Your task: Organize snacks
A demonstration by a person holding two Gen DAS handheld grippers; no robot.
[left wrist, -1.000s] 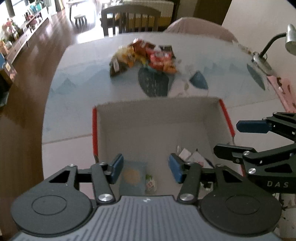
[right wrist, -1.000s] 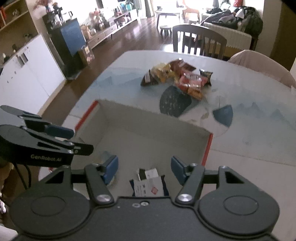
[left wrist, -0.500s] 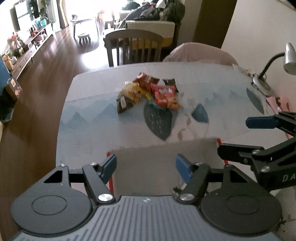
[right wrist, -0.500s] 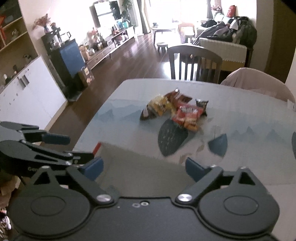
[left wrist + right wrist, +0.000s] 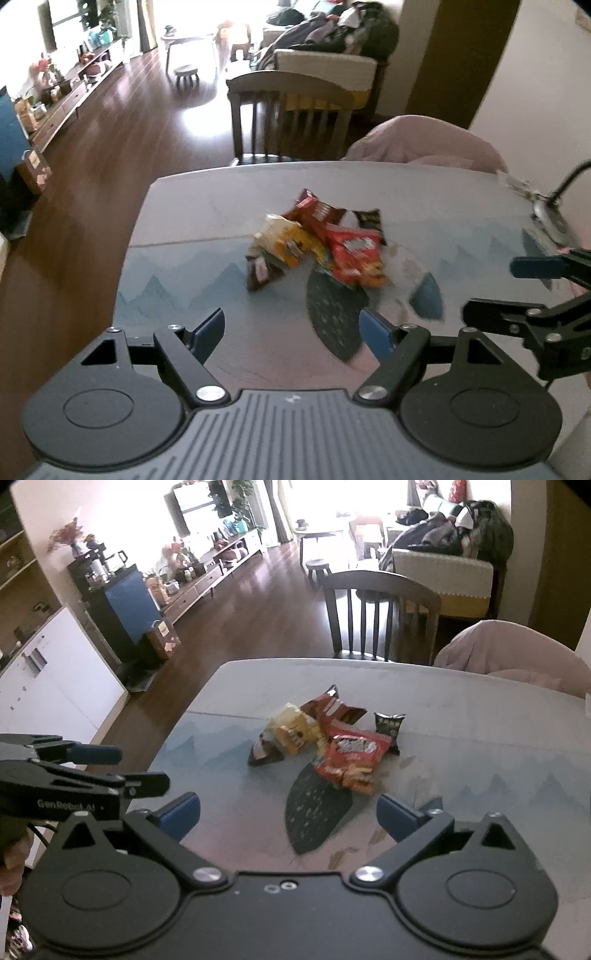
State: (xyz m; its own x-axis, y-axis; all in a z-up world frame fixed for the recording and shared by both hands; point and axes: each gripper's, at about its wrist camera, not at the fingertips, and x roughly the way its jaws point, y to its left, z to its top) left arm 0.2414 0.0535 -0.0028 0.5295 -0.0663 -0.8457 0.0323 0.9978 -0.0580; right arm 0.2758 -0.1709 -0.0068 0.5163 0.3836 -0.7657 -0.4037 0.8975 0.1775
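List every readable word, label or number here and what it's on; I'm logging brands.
"GenRobot.AI": on the left gripper, seen from the right wrist view.
Red snack bag: white logo, blurred, unreadable.
Small black packet: print too small.
Other snack packets: unreadable.

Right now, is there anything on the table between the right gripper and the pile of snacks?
No object: in the right wrist view, only tablecloth with a dark leaf print lies between the right gripper and the snack pile.
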